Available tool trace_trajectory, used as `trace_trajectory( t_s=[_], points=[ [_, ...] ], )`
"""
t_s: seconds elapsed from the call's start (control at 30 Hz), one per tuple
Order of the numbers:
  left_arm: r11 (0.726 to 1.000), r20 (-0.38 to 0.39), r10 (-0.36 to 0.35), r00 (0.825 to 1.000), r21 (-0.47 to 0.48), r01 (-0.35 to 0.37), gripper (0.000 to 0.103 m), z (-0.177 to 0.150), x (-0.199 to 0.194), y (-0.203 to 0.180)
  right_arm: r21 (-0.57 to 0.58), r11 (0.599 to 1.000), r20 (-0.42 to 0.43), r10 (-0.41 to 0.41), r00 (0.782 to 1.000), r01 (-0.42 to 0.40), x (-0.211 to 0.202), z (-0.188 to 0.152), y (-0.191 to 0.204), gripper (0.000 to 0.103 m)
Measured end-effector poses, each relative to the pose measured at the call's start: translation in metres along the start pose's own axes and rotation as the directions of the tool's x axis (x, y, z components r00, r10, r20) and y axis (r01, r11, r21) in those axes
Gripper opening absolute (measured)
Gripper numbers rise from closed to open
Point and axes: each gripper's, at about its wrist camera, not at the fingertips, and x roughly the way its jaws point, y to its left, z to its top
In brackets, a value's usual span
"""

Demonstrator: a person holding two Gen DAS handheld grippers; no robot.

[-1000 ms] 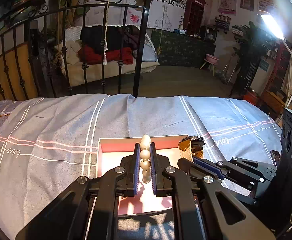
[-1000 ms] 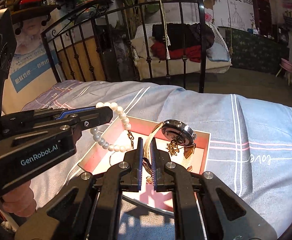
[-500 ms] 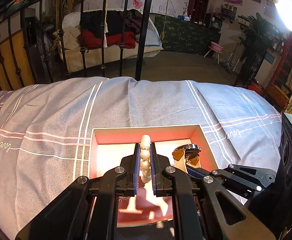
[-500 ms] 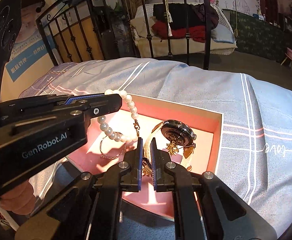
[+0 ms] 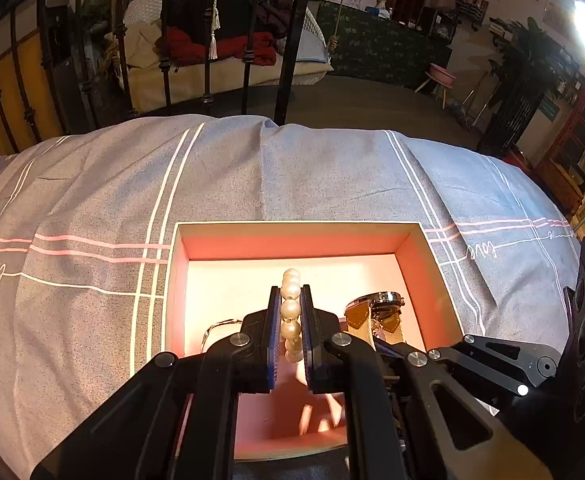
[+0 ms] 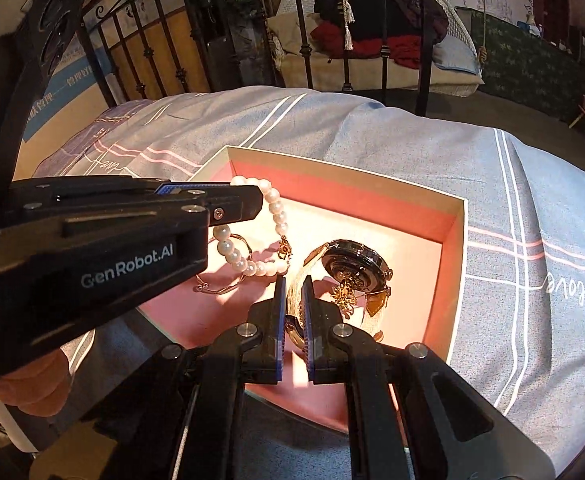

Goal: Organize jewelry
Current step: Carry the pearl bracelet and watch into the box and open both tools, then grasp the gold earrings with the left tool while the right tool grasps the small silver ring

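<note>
An open pink-lined box (image 5: 292, 236) (image 6: 458, 240) lies on the bed. My left gripper (image 5: 291, 296) is shut on a pearl bracelet (image 5: 290, 308) (image 6: 276, 216) and holds it just above the box floor; the bracelet's loop hangs down into the box. My right gripper (image 6: 293, 286) is shut on the gold strap of a watch (image 6: 356, 264) (image 5: 376, 304), whose dark face hangs over the right half of the box. A thin gold bangle (image 6: 220, 286) lies on the box floor at the left.
The box rests on a grey-blue striped bedsheet (image 5: 252, 176). A black iron bed frame (image 5: 248, 40) stands at the far edge of the bed. Beyond it are a sofa with clothes (image 5: 220, 44) and room furniture.
Both grippers have moved forward and down over the box. The pearl bracelet and the watch now hang lower, inside the box walls.
</note>
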Motion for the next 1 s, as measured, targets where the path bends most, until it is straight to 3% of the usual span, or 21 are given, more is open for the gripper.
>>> trace_trajectory(
  t_s=[0.53,0.63,0.7,0.77,0.83,1.0],
  points=[
    [1.000,-0.026,0.016,1.000,-0.006,-0.016,0.010,-0.004,0.006,0.000,-0.006,1.000,-0.025,0.023,0.999,-0.023,0.003,-0.005,0.000,0.009],
    [1.000,-0.021,0.010,1.000,-0.006,-0.010,0.024,-0.005,0.003,0.000,-0.004,1.000,-0.025,0.028,0.999,-0.028,0.001,-0.007,0.000,0.010],
    [1.000,-0.004,0.016,1.000,-0.004,-0.016,0.048,-0.005,-0.002,0.000,0.000,0.999,-0.018,0.034,0.999,-0.034,-0.003,-0.008,0.000,0.010],
    [1.000,0.011,0.016,1.000,-0.004,-0.016,0.053,-0.005,-0.007,-0.001,0.004,1.000,-0.006,0.030,1.000,-0.030,-0.007,-0.008,0.001,0.022],
    [1.000,0.015,0.014,1.000,-0.001,-0.014,0.056,-0.006,-0.011,-0.002,-0.003,1.000,0.018,0.010,1.000,-0.010,-0.013,-0.008,0.003,0.056],
    [1.000,0.043,-0.002,0.999,-0.012,0.003,0.062,-0.013,-0.032,0.000,-0.006,1.000,0.081,-0.026,0.996,0.027,-0.037,-0.013,0.010,0.067]
  ],
)
